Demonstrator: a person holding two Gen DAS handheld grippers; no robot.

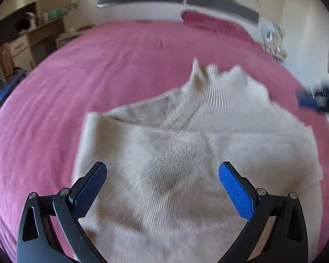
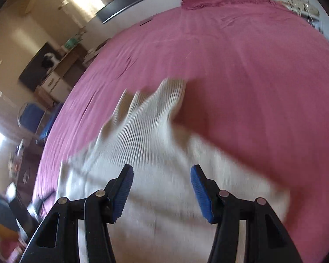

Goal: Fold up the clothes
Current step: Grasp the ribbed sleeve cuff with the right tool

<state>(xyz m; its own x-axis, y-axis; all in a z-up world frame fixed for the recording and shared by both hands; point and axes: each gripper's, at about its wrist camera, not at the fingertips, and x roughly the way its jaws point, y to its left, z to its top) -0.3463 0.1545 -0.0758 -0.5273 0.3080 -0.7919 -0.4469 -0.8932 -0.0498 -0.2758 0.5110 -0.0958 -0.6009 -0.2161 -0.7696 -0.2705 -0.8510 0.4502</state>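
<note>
- Left gripper [image 1: 162, 173] is hanging over the near part of a cream knit sweater [image 1: 186, 153]; its jaws are standing wide, blue pads clear of the cloth, nothing held.
- The sweater is lying on a pink bedspread [image 1: 98, 76], toward the near right of the bed, partly doubled over itself, with its ribbed turtleneck collar [image 1: 206, 81] pointing to the far side.
- Right gripper [image 2: 162, 186] is hovering over the same sweater, jaws about half apart, no fabric between the pads.
- In the left wrist view the right gripper is showing as a blurred blue-and-black shape at the right edge, off the sweater's side.
- Step, as I judge it: between folds, both grippers free and repositioning over a half-folded garment.
- Next move is probably calling for picking an edge or corner on each side, pinching both layers together, then carrying them across evenly; the loose knit may be sagging or slipping.
- A matching pink pillow [image 1: 212, 24] is lying far right.
- No readable writing, brand or label; both views are motion-blurred.
</note>
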